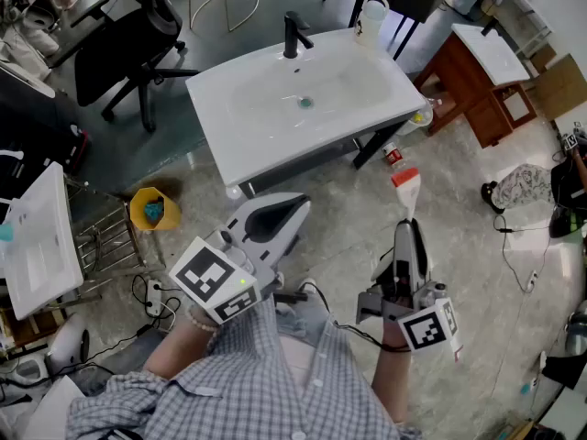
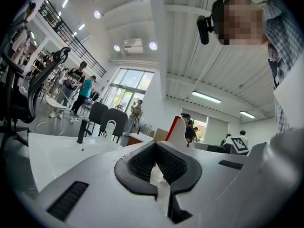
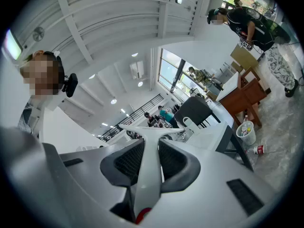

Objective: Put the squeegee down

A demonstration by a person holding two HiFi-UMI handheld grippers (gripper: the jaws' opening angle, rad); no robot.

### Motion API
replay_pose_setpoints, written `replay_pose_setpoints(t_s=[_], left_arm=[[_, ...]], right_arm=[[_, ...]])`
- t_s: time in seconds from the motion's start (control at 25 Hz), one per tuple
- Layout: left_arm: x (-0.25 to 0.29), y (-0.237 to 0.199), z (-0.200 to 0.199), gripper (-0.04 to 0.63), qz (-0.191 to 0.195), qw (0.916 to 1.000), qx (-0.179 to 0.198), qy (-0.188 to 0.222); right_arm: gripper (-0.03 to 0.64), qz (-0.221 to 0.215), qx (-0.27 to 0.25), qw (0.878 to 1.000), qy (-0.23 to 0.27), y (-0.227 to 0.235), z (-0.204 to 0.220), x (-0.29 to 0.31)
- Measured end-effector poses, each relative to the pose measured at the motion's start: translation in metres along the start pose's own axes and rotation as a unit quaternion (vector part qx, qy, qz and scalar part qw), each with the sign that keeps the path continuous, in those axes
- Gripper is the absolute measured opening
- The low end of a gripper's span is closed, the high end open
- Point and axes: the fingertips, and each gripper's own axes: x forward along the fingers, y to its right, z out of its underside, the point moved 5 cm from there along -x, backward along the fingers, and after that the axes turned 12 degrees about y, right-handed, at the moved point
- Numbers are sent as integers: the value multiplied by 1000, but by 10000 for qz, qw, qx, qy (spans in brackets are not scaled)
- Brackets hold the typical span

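One squeegee [image 1: 406,189], white with a red edge, is clenched by its handle in our right gripper [image 1: 410,241]. We hold it in the air above the floor [image 1: 477,273], near the white sink's [image 1: 275,145] right corner. Our left gripper [image 1: 295,209] hangs alongside, jaws drawn together on nothing.

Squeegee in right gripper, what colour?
White squeegee with red trim; clearest in head view.
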Motion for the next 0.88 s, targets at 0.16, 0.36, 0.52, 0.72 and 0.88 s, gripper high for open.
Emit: replay_pose_setpoints(t_s=[0.16, 0.36, 0.52, 0.72, 0.88], left_arm=[[0, -4, -1, 5, -25, 10000, -13, 12], [-2, -7, -2, 5, -19, 10000, -21, 21], [-3, -8, -2, 5, -7, 10000, -26, 12], [-7, -11, -2, 5, 24, 10000, -33, 6], [-9, -13, -1, 5, 102, 9999, -70, -16]], right_arm=[[95, 24, 3, 10000, -20, 0, 1, 3], [95, 35, -14, 10000, -18, -3, 4, 3], [95, 104, -44, 9999, -43, -1, 5, 2], [95, 189, -77, 9998, -13, -3, 9, 0], [95, 124, -309, 9994, -27, -11, 11, -3]])
